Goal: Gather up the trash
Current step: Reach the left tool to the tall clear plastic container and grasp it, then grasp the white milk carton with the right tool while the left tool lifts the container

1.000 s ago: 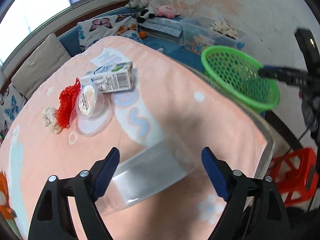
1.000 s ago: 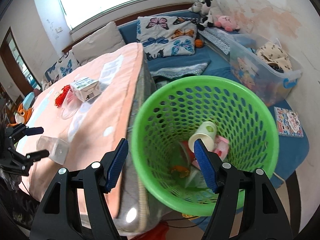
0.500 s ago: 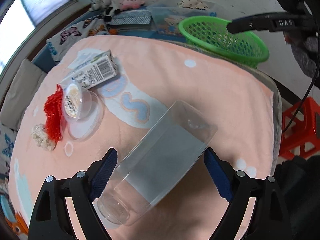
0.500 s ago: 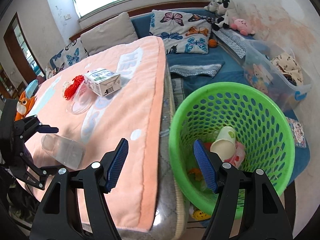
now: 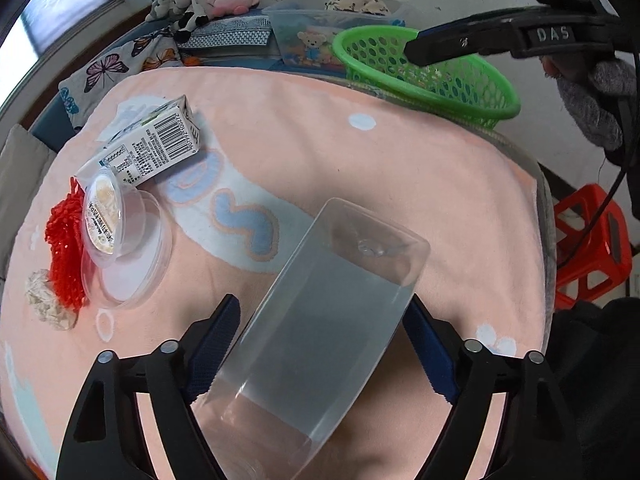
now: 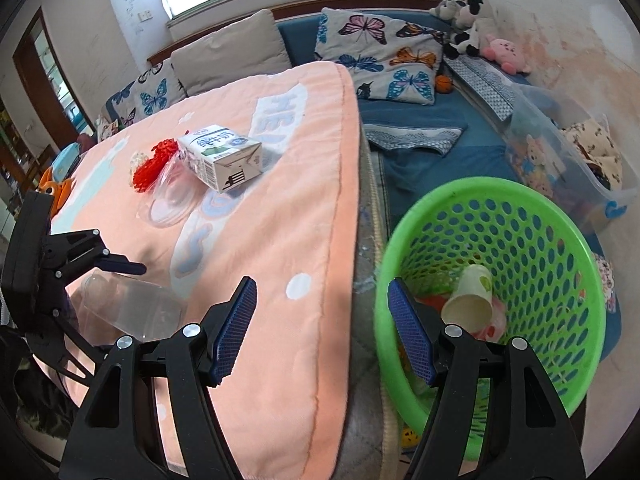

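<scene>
Left gripper closing around clear plastic rectangular container on pink-clothed tabletop, pads not yet pressing, right gripper half-open, empty, beside green perforated plastic basket

A clear bottle is lying on the blanket-covered table, between the fingers of the left gripper, whose jaws are closing around it. Farther along the table, to the left, a milk carton is resting, with a lidded cup leaning against its near side and sitting in a shallow dish. A netted bundle is lying left of the dish, and a crumpled wad beside that. Beyond the table's right edge a basket is standing on the floor, with a paper cup lying inside. The right gripper is being held over the table edge, next to the basket.
</scene>
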Demonstrator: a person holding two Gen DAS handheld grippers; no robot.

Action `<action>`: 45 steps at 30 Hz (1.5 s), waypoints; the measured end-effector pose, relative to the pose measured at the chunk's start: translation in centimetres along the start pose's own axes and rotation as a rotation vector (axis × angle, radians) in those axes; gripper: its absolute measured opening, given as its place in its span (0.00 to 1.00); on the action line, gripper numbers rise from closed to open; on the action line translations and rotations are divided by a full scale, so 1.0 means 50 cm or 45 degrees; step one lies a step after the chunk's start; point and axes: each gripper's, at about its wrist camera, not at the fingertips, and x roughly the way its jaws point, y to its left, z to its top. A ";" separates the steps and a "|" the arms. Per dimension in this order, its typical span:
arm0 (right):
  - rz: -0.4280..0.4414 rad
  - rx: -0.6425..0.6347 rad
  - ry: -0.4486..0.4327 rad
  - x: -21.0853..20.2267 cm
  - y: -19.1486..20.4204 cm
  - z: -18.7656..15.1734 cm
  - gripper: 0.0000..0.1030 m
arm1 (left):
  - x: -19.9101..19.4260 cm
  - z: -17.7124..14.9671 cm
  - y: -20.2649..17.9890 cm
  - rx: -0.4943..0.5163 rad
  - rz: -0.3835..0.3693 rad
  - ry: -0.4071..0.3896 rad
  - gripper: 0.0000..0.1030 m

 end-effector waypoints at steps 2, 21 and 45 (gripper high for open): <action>0.014 -0.017 0.000 0.004 0.008 0.009 0.67 | 0.000 -0.001 0.003 -0.029 -0.001 -0.016 0.75; 0.267 -0.213 0.005 0.117 0.123 0.154 0.67 | -0.150 -0.046 0.101 -0.651 0.187 -0.326 0.57; 0.490 -0.283 0.023 0.290 0.123 0.215 0.70 | -0.240 -0.138 0.192 -1.027 0.231 -0.542 0.55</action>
